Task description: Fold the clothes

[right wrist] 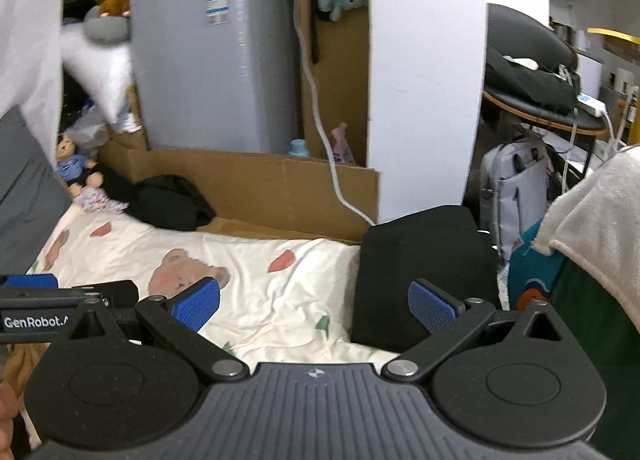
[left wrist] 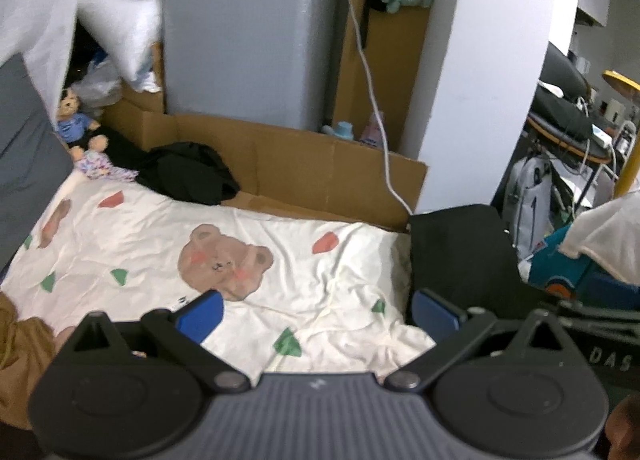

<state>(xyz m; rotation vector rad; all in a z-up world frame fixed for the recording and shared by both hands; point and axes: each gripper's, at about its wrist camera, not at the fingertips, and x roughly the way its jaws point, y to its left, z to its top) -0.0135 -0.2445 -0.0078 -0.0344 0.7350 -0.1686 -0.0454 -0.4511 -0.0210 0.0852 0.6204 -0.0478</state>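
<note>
Both hand-held grippers, left (left wrist: 318, 314) and right (right wrist: 314, 306), spread and empty; folded black garment (right wrist: 424, 260) at 3 o'clock, crumpled black garment (left wrist: 188, 172) at 11 left.

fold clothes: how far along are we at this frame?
Done: a black folded garment lies squared at the bed's right edge. In hand: nothing; left gripper and right gripper are both open over the bear-print sheet. Left: a crumpled black garment at the far side.
</note>
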